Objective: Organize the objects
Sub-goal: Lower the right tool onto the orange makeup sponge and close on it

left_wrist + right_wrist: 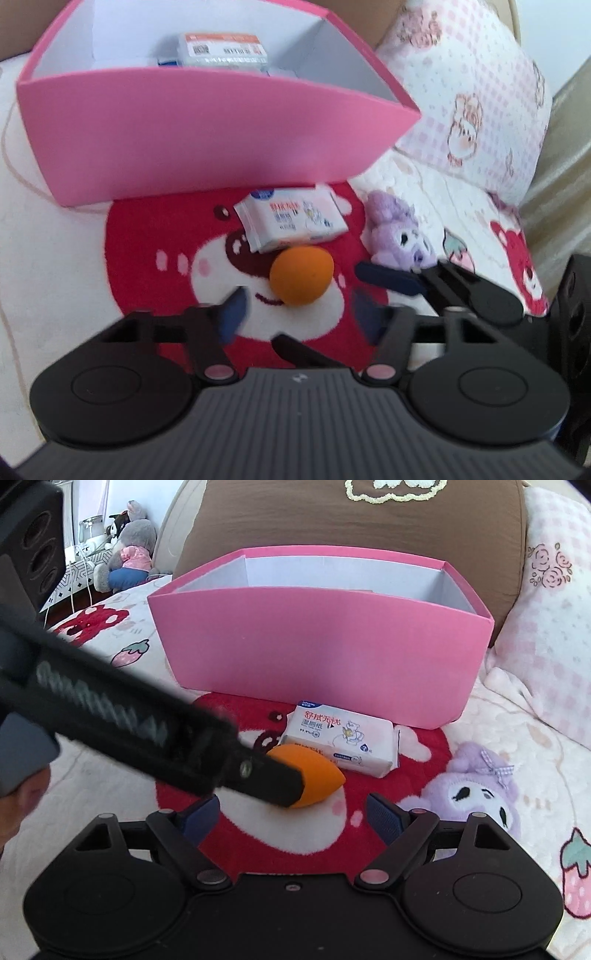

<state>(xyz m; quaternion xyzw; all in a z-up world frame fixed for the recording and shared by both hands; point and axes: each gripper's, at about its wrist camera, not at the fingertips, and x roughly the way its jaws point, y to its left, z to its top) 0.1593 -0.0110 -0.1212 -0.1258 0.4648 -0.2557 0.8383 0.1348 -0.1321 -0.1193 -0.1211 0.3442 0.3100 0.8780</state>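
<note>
While the left claw hangs spread apart just short of the orange sponge, the right claw is likewise apart and empty. Touching the sponge, a wipes pack lies on the bed before the pink box, with a purple plush nearby.

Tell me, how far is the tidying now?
Done: one packet lies in the pink box. In hand: nothing; the open left hand-held gripper faces the orange sponge. Left: sponge, wipes pack, purple plush.
</note>
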